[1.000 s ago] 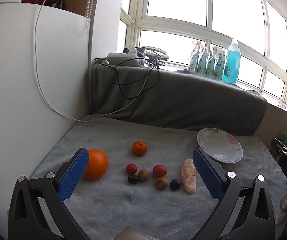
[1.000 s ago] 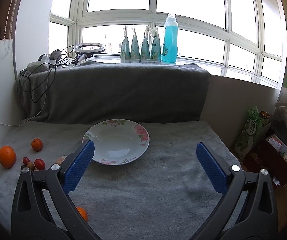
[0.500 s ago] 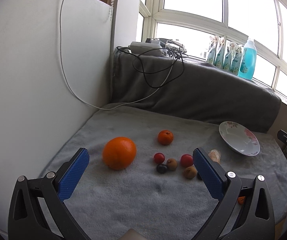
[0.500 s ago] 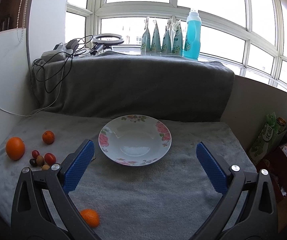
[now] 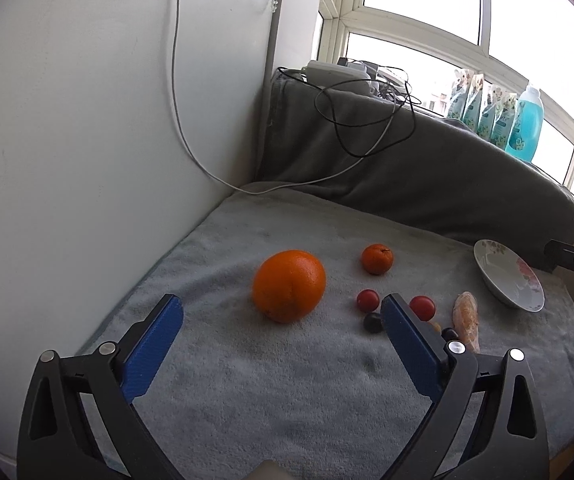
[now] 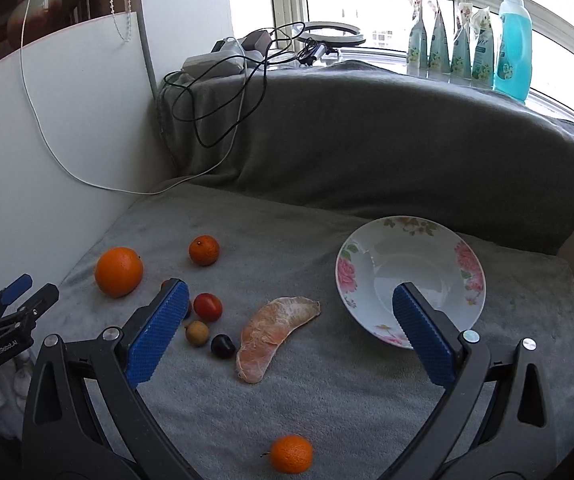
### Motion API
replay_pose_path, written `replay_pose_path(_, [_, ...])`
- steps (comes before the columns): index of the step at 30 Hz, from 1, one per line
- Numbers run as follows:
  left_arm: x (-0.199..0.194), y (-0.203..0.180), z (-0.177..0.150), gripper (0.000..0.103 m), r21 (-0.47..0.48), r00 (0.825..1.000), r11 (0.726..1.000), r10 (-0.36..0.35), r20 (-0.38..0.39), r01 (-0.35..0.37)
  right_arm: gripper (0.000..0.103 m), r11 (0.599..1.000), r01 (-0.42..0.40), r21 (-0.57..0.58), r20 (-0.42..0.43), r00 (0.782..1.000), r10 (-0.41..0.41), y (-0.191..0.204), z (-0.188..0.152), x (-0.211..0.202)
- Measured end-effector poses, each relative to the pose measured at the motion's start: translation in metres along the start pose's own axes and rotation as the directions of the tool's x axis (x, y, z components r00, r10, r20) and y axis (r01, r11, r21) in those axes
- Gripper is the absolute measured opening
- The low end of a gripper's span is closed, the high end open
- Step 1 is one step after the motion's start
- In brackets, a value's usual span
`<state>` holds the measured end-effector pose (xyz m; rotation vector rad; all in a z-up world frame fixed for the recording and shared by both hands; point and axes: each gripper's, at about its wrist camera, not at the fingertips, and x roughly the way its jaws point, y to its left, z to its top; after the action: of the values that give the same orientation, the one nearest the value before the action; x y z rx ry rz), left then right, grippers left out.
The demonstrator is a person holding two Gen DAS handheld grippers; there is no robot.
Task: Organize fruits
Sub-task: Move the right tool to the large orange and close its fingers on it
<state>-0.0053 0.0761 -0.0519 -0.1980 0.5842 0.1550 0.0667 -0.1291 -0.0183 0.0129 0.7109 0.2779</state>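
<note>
A large orange (image 5: 289,285) lies on the grey towel, just ahead of my open, empty left gripper (image 5: 281,324); it also shows in the right wrist view (image 6: 119,271). A small mandarin (image 5: 376,258) lies behind it. Red cherry tomatoes (image 6: 207,306), a brown fruit (image 6: 197,333) and a dark grape (image 6: 223,346) cluster in the middle. A peeled citrus segment (image 6: 273,334) lies ahead of my open, empty right gripper (image 6: 287,328). The flowered white plate (image 6: 371,252) sits to the right, empty. Another mandarin (image 6: 291,454) lies near the front edge.
A white wall panel (image 5: 87,140) with a hanging cable borders the left. A grey blanket-covered backrest (image 6: 367,140) rises behind, with cables, a power strip, pouches and a blue bottle (image 6: 513,36) on the sill. The towel's right edge drops off past the plate.
My left gripper has swung left and closer, so the large orange now sits between its fingers' line. My right gripper has turned left, bringing the citrus segment and small fruits into view.
</note>
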Motion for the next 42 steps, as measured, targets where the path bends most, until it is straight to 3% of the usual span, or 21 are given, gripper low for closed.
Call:
replay_pose_path(3, [0.007,0.004,-0.003,0.099,-0.012,1.000,1.000,-0.013,-0.024,0.013,0.103,0.999,-0.026,-0.042,-0.026,0.999,0.025,0.020,0.009,0.014])
replay_pose_path(8, [0.022,0.010,-0.005,0.095,-0.042,0.996,0.998,-0.044,-0.071,0.041,0.103,0.988,-0.140,-0.066,-0.122,0.984,0.131,0.049,0.019,0.044])
replay_pose_path(16, [0.049,0.025,-0.005,0.093,-0.134,0.980,0.984,-0.135,-0.145,0.116,0.103,0.945,-0.326,-0.008,-0.285,0.907,0.311,0.090,0.028,0.096])
replay_pose_path(29, [0.081,0.039,-0.006,0.083,-0.235,0.947,0.955,-0.235,-0.219,0.182,0.097,0.902,-0.407,0.146,-0.413,0.803,0.430,0.122,0.029,0.166])
replay_pose_path(31, [0.086,0.041,-0.005,0.082,-0.255,0.940,0.947,-0.256,-0.226,0.197,0.091,0.894,-0.417,0.165,-0.426,0.787,0.446,0.125,0.028,0.173])
replay_pose_path(34, [0.088,0.041,-0.005,0.077,-0.259,0.935,0.943,-0.270,-0.229,0.209,0.088,0.887,-0.427,0.175,-0.435,0.775,0.459,0.130,0.027,0.182])
replay_pose_path(39, [0.093,0.043,-0.005,0.076,-0.277,0.926,0.936,-0.288,-0.245,0.218,0.088,0.874,-0.444,0.195,-0.455,0.749,0.482,0.140,0.023,0.194])
replay_pose_path(42, [0.095,0.044,-0.005,0.076,-0.278,0.924,0.935,-0.291,-0.247,0.220,0.086,0.875,-0.446,0.188,-0.465,0.745,0.479,0.145,0.021,0.198])
